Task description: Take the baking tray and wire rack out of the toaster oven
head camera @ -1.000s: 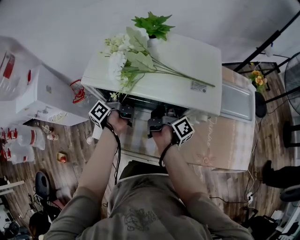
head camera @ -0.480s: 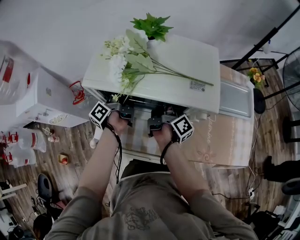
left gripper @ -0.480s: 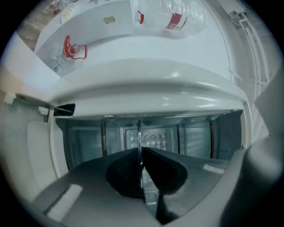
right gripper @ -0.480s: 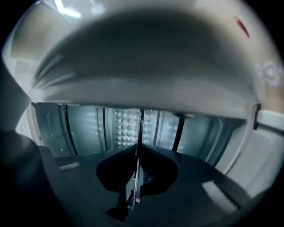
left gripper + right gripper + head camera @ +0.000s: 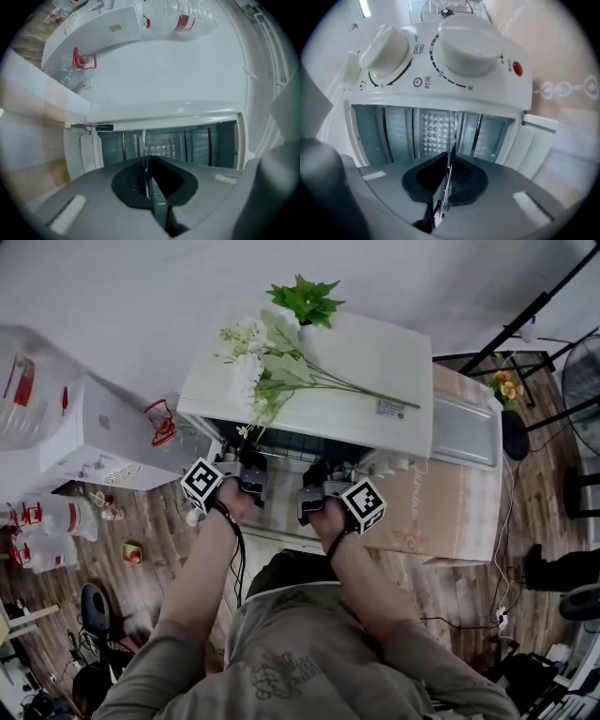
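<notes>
The white toaster oven [image 5: 375, 362] stands open on the table. A dark wire rack [image 5: 286, 442] shows at its mouth. My left gripper [image 5: 249, 465] and right gripper [image 5: 314, 482] reach level into the opening, side by side. In the left gripper view the left gripper [image 5: 146, 173] is shut on a thin metal edge of the rack [image 5: 144, 143]. In the right gripper view the right gripper [image 5: 447, 183] is shut on the same kind of thin edge [image 5: 451, 133], below the oven's two knobs [image 5: 471, 44]. I cannot make out the baking tray apart from the rack.
White flowers [image 5: 248, 362] and a green plant [image 5: 305, 296] lie on the oven's top. A grey flat panel [image 5: 464, 432] sits on the beige tablecloth [image 5: 450, 517] to the right. The open door frame [image 5: 536, 145] hangs beside the opening. A white appliance [image 5: 94, 437] stands at the left.
Both grippers have drawn back a little from the oven toward the person, and more of the dark rack shows at the oven's mouth.
</notes>
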Demonstrator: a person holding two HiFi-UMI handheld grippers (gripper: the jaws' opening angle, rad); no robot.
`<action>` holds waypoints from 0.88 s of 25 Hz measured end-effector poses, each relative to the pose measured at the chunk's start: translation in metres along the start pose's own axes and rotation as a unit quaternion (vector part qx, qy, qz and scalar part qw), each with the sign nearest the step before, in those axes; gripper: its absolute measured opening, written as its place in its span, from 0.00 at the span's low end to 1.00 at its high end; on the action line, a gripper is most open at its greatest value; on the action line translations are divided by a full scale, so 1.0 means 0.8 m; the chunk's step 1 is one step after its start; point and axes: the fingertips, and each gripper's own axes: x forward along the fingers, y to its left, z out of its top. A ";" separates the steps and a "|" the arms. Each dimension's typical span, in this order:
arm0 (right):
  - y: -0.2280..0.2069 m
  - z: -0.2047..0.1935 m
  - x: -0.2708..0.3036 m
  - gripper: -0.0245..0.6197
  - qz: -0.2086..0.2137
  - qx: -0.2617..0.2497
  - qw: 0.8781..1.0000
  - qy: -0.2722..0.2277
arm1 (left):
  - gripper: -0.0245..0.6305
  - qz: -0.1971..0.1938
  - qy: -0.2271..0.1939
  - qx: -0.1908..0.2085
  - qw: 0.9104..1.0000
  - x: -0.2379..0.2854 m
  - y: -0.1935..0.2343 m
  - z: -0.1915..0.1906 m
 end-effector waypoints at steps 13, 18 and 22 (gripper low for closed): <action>0.001 -0.039 -0.074 0.08 -0.046 -0.005 0.998 0.047 | 0.04 0.037 0.000 -0.017 0.999 -0.092 -0.001 -0.009; 0.005 -0.050 -0.100 0.08 -0.054 -0.008 0.996 0.064 | 0.04 0.037 0.000 -0.025 0.999 -0.124 -0.013 -0.016; 0.010 -0.055 -0.115 0.08 -0.061 -0.009 0.995 0.072 | 0.04 0.046 0.000 -0.020 0.999 -0.146 -0.018 -0.021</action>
